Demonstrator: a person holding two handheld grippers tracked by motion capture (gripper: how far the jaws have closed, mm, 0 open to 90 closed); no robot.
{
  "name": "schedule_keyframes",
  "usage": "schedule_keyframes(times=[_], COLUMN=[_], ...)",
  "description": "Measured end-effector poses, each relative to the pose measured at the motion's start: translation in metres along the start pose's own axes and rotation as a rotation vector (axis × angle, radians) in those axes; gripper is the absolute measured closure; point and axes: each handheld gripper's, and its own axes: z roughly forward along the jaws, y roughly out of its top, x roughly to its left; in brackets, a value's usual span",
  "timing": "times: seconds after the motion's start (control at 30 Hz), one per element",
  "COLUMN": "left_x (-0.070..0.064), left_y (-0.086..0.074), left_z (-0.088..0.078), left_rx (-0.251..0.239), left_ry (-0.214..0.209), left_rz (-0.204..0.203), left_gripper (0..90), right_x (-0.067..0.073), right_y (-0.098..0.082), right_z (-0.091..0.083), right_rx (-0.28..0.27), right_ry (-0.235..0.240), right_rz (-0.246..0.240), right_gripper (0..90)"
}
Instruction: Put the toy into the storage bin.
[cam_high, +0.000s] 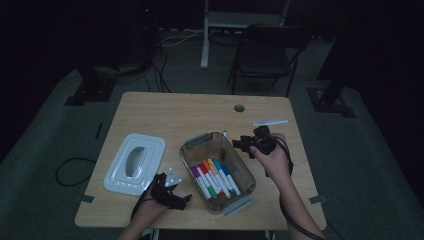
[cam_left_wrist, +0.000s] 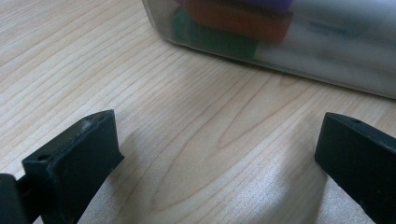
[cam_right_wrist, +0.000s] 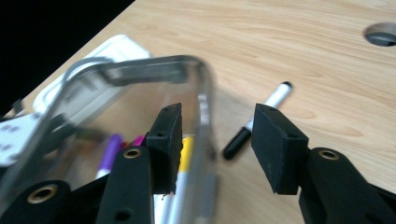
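right gripper jaws apart, empty, over rim of clear box of markers; black-capped marker on table just beyond. left gripper jaws wide apart, empty, near box; white lid beside.

The wooden table carries a clear bin, white lid and black-capped marker.

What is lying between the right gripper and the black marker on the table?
Bare wood of the table, in the right gripper view; the black marker lies beyond the right gripper.
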Motion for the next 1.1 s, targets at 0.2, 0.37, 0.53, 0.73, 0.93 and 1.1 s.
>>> schedule_keyframes(times=[0.2, 0.37, 0.53, 0.73, 0.93, 1.1], left_x=[0.000, 0.000, 0.000, 0.000, 0.000, 0.000], left_y=[0.000, 0.000, 0.000, 0.000, 0.000, 0.000], left_z=[0.000, 0.000, 0.000, 0.000, 0.000, 0.000], left_rx=[0.000, -0.002, -0.001, -0.001, -0.001, -0.001], left_ry=[-0.001, 0.000, 0.000, -0.001, -0.002, -0.002], left_rz=[-0.002, -0.001, 0.000, 0.002, 0.002, 0.001], left_gripper=[0.5, 0.5, 0.5, 0.5, 0.5, 0.5], right_x=[-0.032, -0.049, -0.057, -0.058, -0.055, -0.053], right_y=[-0.004, -0.011, -0.015, -0.014, -0.012, -0.013], right_z=[0.027, 0.065, 0.098, 0.123, 0.143, 0.147], right_rx=[-0.019, 0.039, 0.067, 0.108, 0.149, 0.184], right_ry=[-0.051, -0.079, -0.097, -0.106, -0.122, -0.134], right_rz=[0.055, 0.109, 0.140, 0.159, 0.152, 0.143], right_gripper=[53.2, 56.0, 58.0, 57.6, 56.1, 58.0])
